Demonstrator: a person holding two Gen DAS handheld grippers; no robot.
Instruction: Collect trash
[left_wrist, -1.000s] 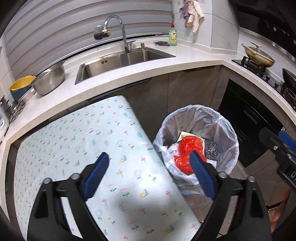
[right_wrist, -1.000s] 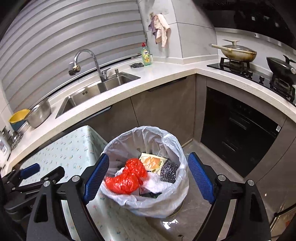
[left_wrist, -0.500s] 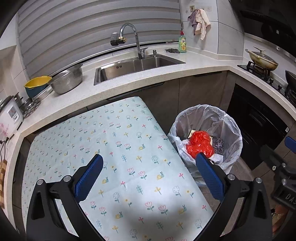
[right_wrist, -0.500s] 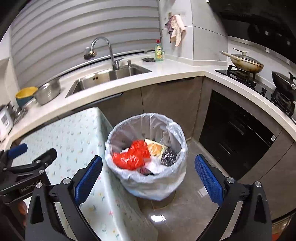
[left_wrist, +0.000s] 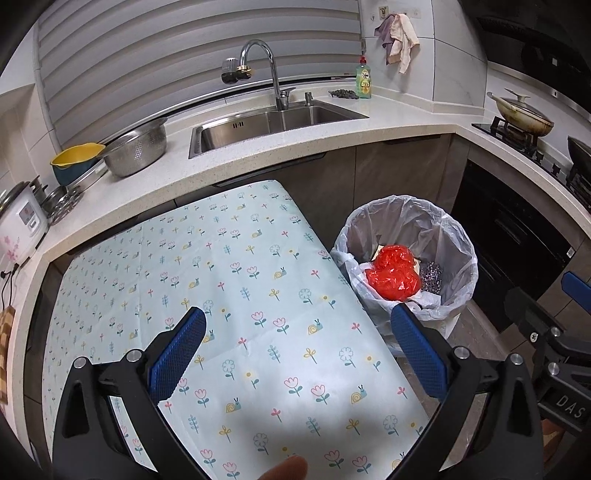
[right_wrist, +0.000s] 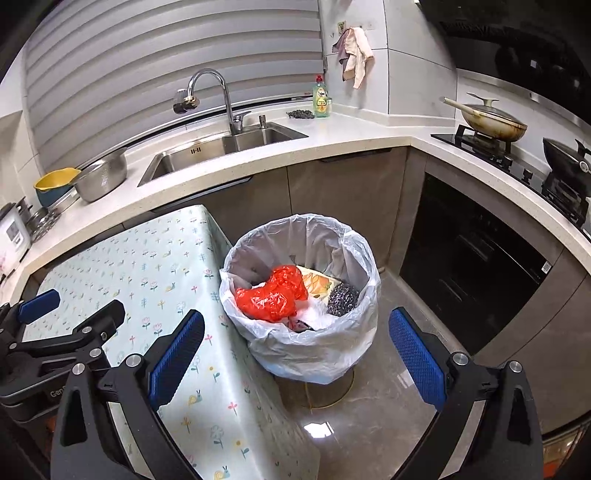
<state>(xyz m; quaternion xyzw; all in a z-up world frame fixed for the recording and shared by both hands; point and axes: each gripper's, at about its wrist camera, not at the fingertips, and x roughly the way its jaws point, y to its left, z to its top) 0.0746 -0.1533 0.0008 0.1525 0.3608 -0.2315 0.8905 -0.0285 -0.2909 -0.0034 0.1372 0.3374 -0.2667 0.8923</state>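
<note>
A trash bin lined with a white plastic bag (right_wrist: 354, 254) (left_wrist: 461, 240) stands on the floor beside a table with a flowered cloth (left_wrist: 236, 280) (right_wrist: 147, 266). Inside lie a crumpled red plastic bag (right_wrist: 271, 295) (left_wrist: 393, 275), a steel scourer (right_wrist: 343, 295) (left_wrist: 430, 275), a printed carton (right_wrist: 317, 282) and white wrapping. My left gripper (left_wrist: 297, 347) hangs open over the cloth, nothing between its blue pads. Open as well, my right gripper (right_wrist: 295, 347) hovers in front of the bin with its pads empty.
A white counter (right_wrist: 332, 136) curves round behind with a steel sink (right_wrist: 221, 147), tap, colander (right_wrist: 103, 177), yellow bowl and soap bottle (right_wrist: 320, 98). A hob with a lidded pan (right_wrist: 491, 118) is at right, dark oven below. Tiled floor (right_wrist: 388, 387) lies right of the bin.
Both grippers have drawn back from the bin, which now looks smaller and farther. Their jaws have spread a little wider. More of the flowered cloth shows under the left gripper.
</note>
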